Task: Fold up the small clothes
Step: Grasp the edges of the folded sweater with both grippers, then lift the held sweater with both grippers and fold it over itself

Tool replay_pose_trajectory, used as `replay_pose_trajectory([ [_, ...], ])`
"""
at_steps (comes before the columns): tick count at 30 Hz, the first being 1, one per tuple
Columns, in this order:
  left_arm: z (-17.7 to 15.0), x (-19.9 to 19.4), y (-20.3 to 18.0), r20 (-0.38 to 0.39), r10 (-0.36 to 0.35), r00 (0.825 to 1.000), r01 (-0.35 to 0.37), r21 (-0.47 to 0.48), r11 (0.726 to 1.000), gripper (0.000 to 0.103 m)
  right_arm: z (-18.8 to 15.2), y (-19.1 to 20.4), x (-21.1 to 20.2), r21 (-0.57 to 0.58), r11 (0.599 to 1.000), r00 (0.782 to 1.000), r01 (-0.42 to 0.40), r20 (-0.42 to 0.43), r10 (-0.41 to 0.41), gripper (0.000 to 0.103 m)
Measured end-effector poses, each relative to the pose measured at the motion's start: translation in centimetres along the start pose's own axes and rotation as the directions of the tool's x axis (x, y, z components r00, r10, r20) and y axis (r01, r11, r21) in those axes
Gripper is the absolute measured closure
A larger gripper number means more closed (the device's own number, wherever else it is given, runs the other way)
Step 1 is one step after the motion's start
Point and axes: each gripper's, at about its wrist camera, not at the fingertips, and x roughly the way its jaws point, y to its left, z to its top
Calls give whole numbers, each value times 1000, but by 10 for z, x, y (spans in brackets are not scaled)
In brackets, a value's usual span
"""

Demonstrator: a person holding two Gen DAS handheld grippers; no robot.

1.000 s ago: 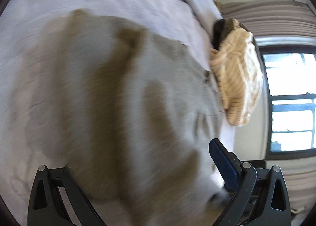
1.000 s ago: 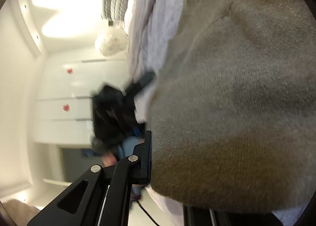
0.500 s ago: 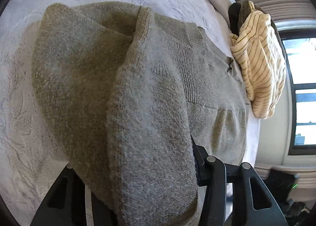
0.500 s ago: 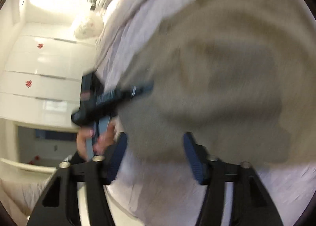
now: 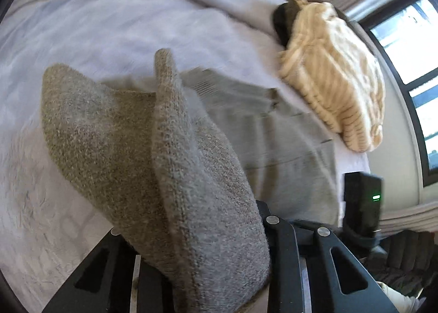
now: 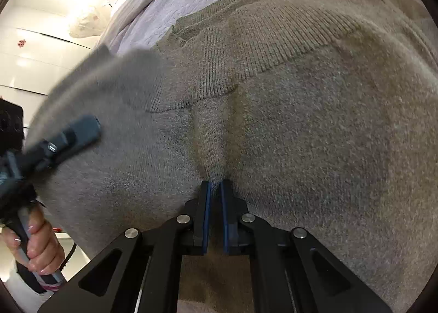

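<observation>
Knitwear fills the lower middle of the left wrist view: a grey-brown sweater (image 5: 191, 176) rises in a thick fold from between the fingers of the left gripper (image 5: 208, 244), whose jaws have just been closing and now pinch that fold. The rest of the sweater lies flat toward the right of the frame on a pale lilac bedspread (image 5: 95, 20). At the upper right a cream striped garment (image 5: 334, 88) sits heaped on the bed edge, touching a dark item (image 5: 283, 21) beneath it. A black device with a green light (image 5: 362, 203) stands at the right, in front of a window (image 5: 410, 72).

From the right wrist view, the sweater (image 6: 301, 121) spreads over nearly the whole frame, its ribbed band running from the centre to the upper right. The right gripper (image 6: 215, 187) at the bottom centre is clamped shut on a small pleat of the knit, its 2 blue pads almost together. At the left edge, blurred, the left gripper (image 6: 79, 132) grips a raised part of the sweater, and a hand (image 6: 38, 241) grasps its handle at the lower left. White cupboards (image 6: 41, 47) fill the upper left.
</observation>
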Motion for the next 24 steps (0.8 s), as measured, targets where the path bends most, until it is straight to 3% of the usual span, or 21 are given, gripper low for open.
replay_pose_trajectory([
  [3,11,-2,-35,14,-17,1000,16,55,998,73,-3,-20,-20,35,997,998,-68,12,67,96],
  [8,23,3,-104,14,-21,1000,18,195,981,73,-20,-71,-86,134,981,981,-137,152,116,93],
  [13,19,38,-181,-31,-3,1000,14,382,924,72,-44,-143,-139,281,943,966,-180,230,116,90],
  [15,11,63,-206,-57,50,997,-20,436,900,72,-52,-161,-142,318,931,969,-177,224,107,90],
  [17,4,86,-220,-79,85,993,-39,459,887,57,-59,-173,-140,346,914,965,-211,224,138,90],
  [18,1,96,-225,-102,60,993,-8,447,894,43,-62,-179,-139,358,903,960,-237,228,162,90],
  [21,-6,106,-234,-145,-35,989,90,393,915,40,-64,-179,-135,373,890,954,-264,238,183,90],
  [24,-12,102,-249,-157,-70,985,130,421,898,40,-64,-174,-123,398,864,941,-309,259,217,90],
])
